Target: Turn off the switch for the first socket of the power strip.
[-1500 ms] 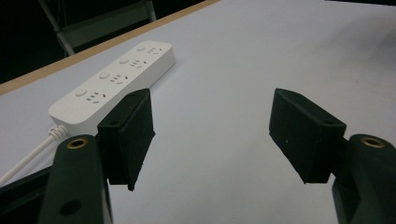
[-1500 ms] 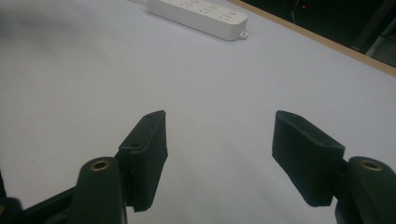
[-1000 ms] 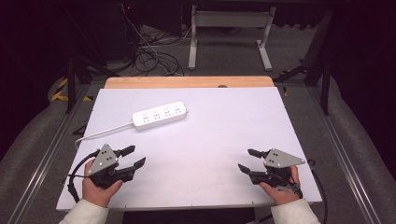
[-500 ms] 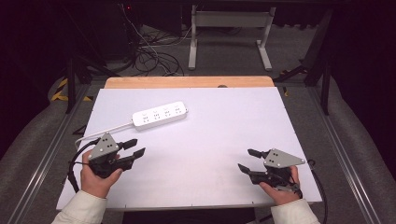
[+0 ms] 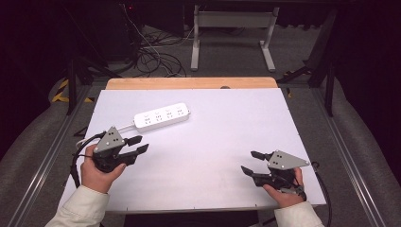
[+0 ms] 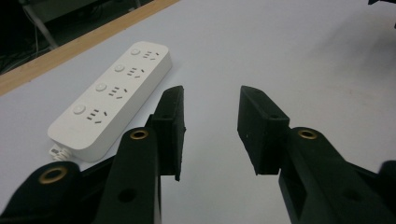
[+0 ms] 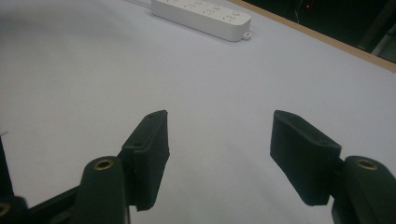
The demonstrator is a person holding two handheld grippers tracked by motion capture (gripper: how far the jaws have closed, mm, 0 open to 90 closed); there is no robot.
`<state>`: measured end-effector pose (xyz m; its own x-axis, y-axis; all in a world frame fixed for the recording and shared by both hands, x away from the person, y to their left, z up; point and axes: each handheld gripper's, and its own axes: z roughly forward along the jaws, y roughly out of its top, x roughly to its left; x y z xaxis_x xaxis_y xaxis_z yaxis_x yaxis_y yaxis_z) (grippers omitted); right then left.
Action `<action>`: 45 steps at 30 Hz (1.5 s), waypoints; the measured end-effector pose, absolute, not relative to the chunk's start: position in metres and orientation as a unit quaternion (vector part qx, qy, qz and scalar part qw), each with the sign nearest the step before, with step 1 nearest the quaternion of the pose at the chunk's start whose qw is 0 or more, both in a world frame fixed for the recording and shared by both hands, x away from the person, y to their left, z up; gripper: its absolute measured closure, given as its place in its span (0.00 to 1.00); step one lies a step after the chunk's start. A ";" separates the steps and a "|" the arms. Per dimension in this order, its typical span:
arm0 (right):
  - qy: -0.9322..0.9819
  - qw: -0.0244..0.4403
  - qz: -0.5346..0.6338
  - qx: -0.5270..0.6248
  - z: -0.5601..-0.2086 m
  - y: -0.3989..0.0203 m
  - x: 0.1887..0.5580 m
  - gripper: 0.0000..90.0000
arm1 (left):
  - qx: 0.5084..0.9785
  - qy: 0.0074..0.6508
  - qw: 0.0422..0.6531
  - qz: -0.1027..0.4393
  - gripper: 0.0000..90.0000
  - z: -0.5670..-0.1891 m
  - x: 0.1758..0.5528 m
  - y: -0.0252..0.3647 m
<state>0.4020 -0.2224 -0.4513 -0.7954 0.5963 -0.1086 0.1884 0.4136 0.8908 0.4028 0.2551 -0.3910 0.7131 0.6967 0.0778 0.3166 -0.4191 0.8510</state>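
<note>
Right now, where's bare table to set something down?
Most of the table is bare: the whole middle between the left tongs and right tongs, and the right half up to the wooden far edge. Crowded only at far left, around the power strip and its cord.

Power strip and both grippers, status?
Left gripper open, empty, just short of the power strip. Right gripper open, empty, low at table's near right. Nothing between left gripper and strip.
</note>
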 end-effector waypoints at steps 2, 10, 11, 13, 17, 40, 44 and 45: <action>0.813 0.210 0.486 0.242 -0.451 -0.222 0.402 0.42 | 0.814 0.312 0.442 0.212 0.71 -0.390 0.405 0.255; 0.815 0.207 0.487 0.235 -0.451 -0.223 0.402 0.49 | 0.819 0.327 0.434 0.186 0.71 -0.383 0.424 0.256; 0.815 0.206 0.487 0.235 -0.451 -0.223 0.402 0.49 | 0.819 0.328 0.435 0.182 0.74 -0.382 0.426 0.256; 0.815 0.207 0.487 0.235 -0.451 -0.223 0.402 0.49 | 0.819 0.330 0.436 0.175 0.78 -0.381 0.431 0.256; 0.816 0.202 0.487 0.237 -0.452 -0.223 0.404 0.49 | 0.823 0.337 0.431 0.154 0.85 -0.379 0.441 0.256; 0.816 0.197 0.487 0.239 -0.453 -0.224 0.405 0.48 | 0.841 0.364 0.374 0.145 1.00 -0.365 0.506 0.256; 0.816 0.197 0.489 0.238 -0.453 -0.224 0.405 0.48 | 0.841 0.375 0.362 0.142 1.00 -0.369 0.519 0.257; 0.816 0.197 0.489 0.236 -0.453 -0.224 0.406 0.48 | 0.840 0.380 0.359 0.144 1.00 -0.370 0.522 0.258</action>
<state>0.4055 -0.2241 -0.4530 -0.8104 0.5787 -0.0909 0.1926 0.4097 0.8916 0.5217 0.2580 -0.3699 0.6699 0.7419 -0.0307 0.5351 -0.4537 0.7126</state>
